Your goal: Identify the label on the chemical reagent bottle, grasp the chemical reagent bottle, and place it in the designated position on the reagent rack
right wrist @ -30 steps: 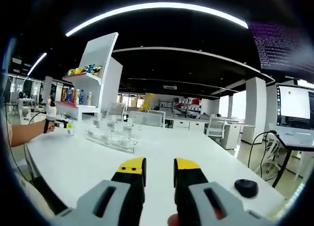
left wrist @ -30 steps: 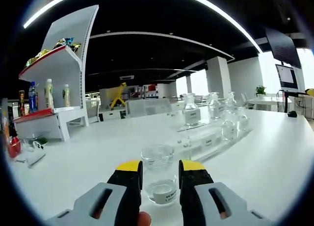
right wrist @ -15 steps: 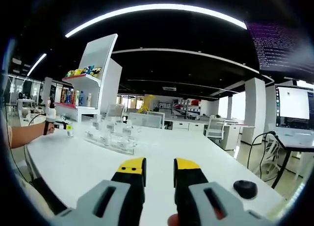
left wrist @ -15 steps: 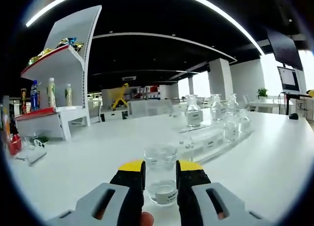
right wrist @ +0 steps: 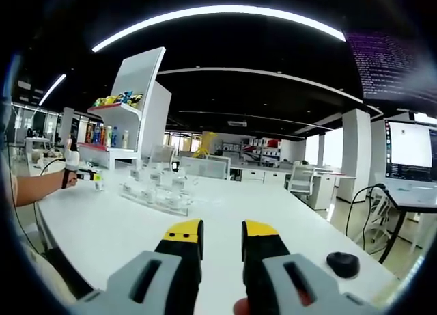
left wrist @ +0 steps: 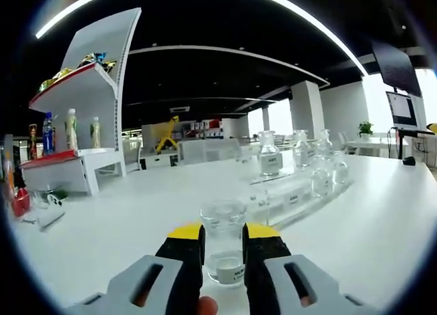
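Reagent bottle flanked by the left fingers, ahead of the rack

In the left gripper view, the clear glass reagent bottle (left wrist: 224, 241) is seen upright on the white bench (left wrist: 123, 219), between the fingers of the left gripper (left wrist: 223, 244), which are closed almost onto its body; firm contact cannot be confirmed. A little white substance is seen at its bottom, behind a small label. The glass is judged rigid, smooth, breakable and light, best gripped on the body below the neck. Further labelled bottles are held in the clear reagent rack (left wrist: 290, 192). The right gripper (right wrist: 212, 250) is held slightly apart, empty.
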The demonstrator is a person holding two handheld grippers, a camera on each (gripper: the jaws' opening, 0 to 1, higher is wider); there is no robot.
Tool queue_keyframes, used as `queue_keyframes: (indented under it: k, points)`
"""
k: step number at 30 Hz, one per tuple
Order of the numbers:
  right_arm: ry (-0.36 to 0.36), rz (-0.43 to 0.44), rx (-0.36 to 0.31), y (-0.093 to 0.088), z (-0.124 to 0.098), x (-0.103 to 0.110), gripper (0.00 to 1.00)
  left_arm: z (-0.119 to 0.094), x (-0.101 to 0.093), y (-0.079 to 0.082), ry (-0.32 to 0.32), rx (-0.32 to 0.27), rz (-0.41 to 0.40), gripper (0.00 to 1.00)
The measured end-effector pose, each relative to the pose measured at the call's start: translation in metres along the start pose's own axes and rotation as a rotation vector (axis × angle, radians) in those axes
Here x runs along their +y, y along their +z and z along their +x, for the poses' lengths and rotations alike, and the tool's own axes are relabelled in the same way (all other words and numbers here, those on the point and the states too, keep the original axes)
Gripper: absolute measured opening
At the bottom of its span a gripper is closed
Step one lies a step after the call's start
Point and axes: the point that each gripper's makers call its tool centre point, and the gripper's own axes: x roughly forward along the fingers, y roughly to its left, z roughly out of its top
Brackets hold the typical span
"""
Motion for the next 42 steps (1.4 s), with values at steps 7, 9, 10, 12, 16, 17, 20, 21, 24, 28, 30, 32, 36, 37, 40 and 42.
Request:
queue_keyframes:
  k: [7, 9, 10, 12, 16, 17, 20, 21, 24, 28, 30, 32, 36, 37, 40, 42]
  points:
    - [-0.002, 0.002, 0.004, -0.002, 0.000, 0.000, 0.22, 0.000, 0.000, 0.000, 0.000, -0.005, -0.011, 0.21]
    - [-0.002, 0.000, 0.006, -0.002, 0.000, 0.000, 0.22, 0.001, 0.001, -0.001, -0.001, -0.007, -0.019, 0.20]
    - [-0.002, 0.000, 0.007, -0.003, 0.000, 0.000, 0.22, 0.001, 0.001, -0.001, -0.001, -0.008, -0.020, 0.20]
    - [-0.002, 0.002, 0.007, -0.003, 0.001, 0.000, 0.22, 0.001, 0.001, -0.001, -0.001, -0.008, -0.020, 0.20]
    - [-0.001, 0.005, 0.009, -0.004, 0.001, 0.001, 0.22, 0.002, 0.001, -0.001, -0.002, -0.013, -0.021, 0.19]
    - [-0.001, 0.006, 0.010, -0.005, 0.002, 0.001, 0.22, 0.002, 0.001, -0.001, -0.005, -0.016, -0.023, 0.19]
    - [0.004, 0.006, 0.017, -0.008, 0.003, 0.004, 0.22, 0.001, 0.003, -0.001, -0.003, -0.018, -0.041, 0.19]
    - [0.006, 0.006, 0.018, -0.008, 0.003, 0.004, 0.22, 0.001, 0.003, -0.001, -0.004, -0.019, -0.044, 0.19]
    - [0.010, 0.008, 0.018, -0.009, 0.003, 0.006, 0.22, 0.001, 0.004, -0.001, -0.001, -0.018, -0.048, 0.18]
    - [0.011, 0.013, 0.021, -0.011, 0.003, 0.006, 0.22, 0.001, 0.006, -0.001, -0.003, -0.017, -0.043, 0.19]
    - [0.012, 0.012, 0.024, -0.012, 0.003, 0.006, 0.22, 0.001, 0.007, -0.001, -0.003, -0.015, -0.041, 0.19]
    - [0.016, 0.011, 0.026, -0.012, 0.003, 0.007, 0.22, 0.001, 0.006, -0.001, -0.006, -0.015, -0.034, 0.19]
    - [0.022, 0.010, 0.027, -0.013, 0.005, 0.009, 0.22, 0.002, 0.007, -0.001, -0.005, -0.016, -0.031, 0.18]
    - [0.025, 0.010, 0.028, -0.013, 0.005, 0.010, 0.22, 0.002, 0.006, -0.001, -0.005, -0.016, -0.031, 0.18]
    - [0.031, 0.008, 0.032, -0.014, 0.006, 0.013, 0.22, 0.002, 0.006, 0.000, -0.004, -0.015, -0.018, 0.18]
    - [0.034, 0.008, 0.035, -0.016, 0.006, 0.014, 0.22, 0.001, 0.005, 0.000, -0.003, -0.011, -0.013, 0.18]
